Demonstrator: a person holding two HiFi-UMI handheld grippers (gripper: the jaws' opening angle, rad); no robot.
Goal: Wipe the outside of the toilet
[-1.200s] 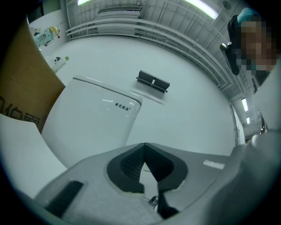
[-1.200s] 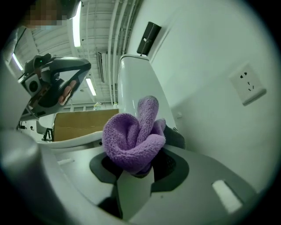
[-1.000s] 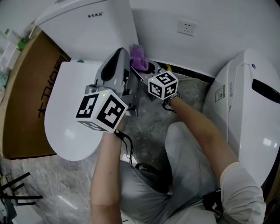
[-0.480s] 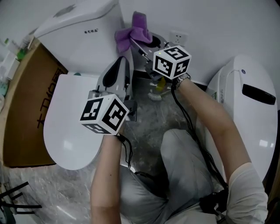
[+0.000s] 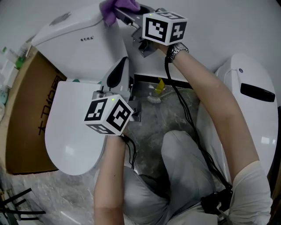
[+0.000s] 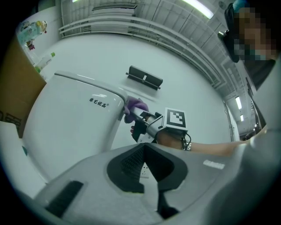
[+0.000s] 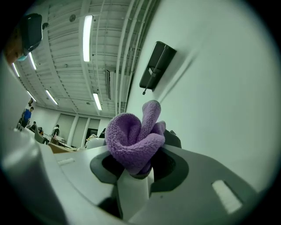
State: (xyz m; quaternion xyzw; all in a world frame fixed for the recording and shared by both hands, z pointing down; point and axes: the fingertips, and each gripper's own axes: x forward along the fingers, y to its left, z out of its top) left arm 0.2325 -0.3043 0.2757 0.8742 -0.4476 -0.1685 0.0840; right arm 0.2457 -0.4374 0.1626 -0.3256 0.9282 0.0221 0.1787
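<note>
The white toilet's tank [image 5: 83, 39] stands at the upper left, with its closed lid [image 5: 70, 132] below it. My right gripper [image 5: 127, 13] is shut on a bunched purple cloth [image 5: 115, 6], which sits against the top right corner of the tank. The left gripper view shows the same cloth [image 6: 134, 107] touching the tank's [image 6: 74, 127] upper edge. Seen along the right gripper's jaws, the cloth [image 7: 134, 140] bulges out between them. My left gripper [image 5: 117, 70] hovers over the back of the lid, jaws together, holding nothing.
A brown cardboard box [image 5: 26, 101] stands left of the toilet. A second white toilet [image 5: 250, 101] is at the right. A brush with a yellow handle [image 5: 156, 94] lies on the grey floor by the wall. The person's grey-trousered leg [image 5: 180, 176] fills the lower middle.
My right gripper has risen with the purple cloth from low beside the tank to its top right corner. The left gripper has hardly moved.
</note>
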